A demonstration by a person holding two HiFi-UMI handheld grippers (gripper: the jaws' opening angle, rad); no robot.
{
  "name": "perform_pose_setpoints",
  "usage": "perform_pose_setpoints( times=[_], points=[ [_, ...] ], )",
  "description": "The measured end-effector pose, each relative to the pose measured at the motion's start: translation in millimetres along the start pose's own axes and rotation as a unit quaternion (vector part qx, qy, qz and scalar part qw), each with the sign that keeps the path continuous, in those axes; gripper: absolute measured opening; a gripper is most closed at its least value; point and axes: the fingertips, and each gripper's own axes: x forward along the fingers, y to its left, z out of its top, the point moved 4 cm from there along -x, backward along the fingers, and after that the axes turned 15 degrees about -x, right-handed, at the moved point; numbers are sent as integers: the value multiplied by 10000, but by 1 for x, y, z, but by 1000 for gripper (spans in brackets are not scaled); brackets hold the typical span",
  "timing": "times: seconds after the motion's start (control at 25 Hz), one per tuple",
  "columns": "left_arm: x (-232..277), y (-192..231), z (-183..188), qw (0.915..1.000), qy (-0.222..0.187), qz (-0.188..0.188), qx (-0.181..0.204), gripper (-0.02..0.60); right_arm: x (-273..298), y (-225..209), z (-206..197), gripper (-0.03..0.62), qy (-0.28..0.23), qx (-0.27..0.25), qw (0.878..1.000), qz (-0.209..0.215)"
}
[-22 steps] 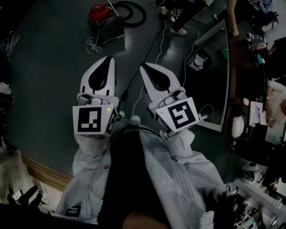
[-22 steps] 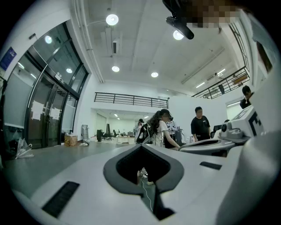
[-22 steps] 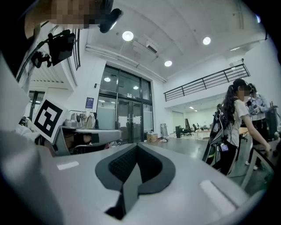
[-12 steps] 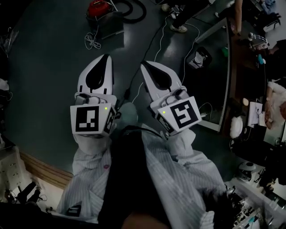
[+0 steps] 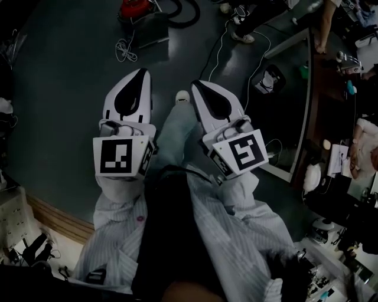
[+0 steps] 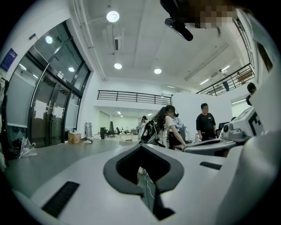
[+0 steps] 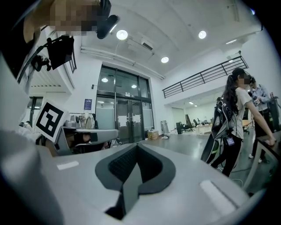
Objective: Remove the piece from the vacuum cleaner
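Observation:
The red vacuum cleaner (image 5: 133, 8) stands on the dark floor at the top edge of the head view, its black hose (image 5: 184, 13) coiled beside it. It is far ahead of both grippers. My left gripper (image 5: 140, 75) and right gripper (image 5: 197, 86) are held side by side at waist height, pointing forward. Both are shut with nothing between the jaws. In the left gripper view the left gripper (image 6: 143, 147) shows only a thin slit, with floor behind it. In the right gripper view the right gripper (image 7: 137, 147) is pressed together. Neither gripper view shows the vacuum cleaner.
A leg in pale jeans with a white shoe (image 5: 182, 96) steps between the grippers. White cables (image 5: 125, 54) trail over the floor. People (image 5: 251, 17) stand at the top right, by a long partition edge (image 5: 302, 100) and cluttered desks (image 5: 348, 147). A person with a backpack (image 6: 164, 127) stands ahead.
The view has moved forward: the vacuum cleaner has slid to the top edge of the head view. A pale-jeaned leg has swung out between the grippers. Both grippers stay shut and side by side.

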Motion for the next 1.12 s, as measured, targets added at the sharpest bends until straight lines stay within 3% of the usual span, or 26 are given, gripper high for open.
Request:
perform_pose_setpoints(
  times=[0.28,0.56,0.68,1.12],
  points=[
    [74,62,11,9999,34,117,30,3,91,-34,-21,2,97,42,9999,117],
    [185,164,52,9985,207,-217,451,3,250,-77,-26,2,272,-56,9987,437],
    [226,206,67,9983,326,-114,460,3,308,-97,-25,2,264,40,9988,405],
    [417,322,72,9975,557,432,-46,3,507,-209,-68,2,476,108,9929,1083]
  ],
)
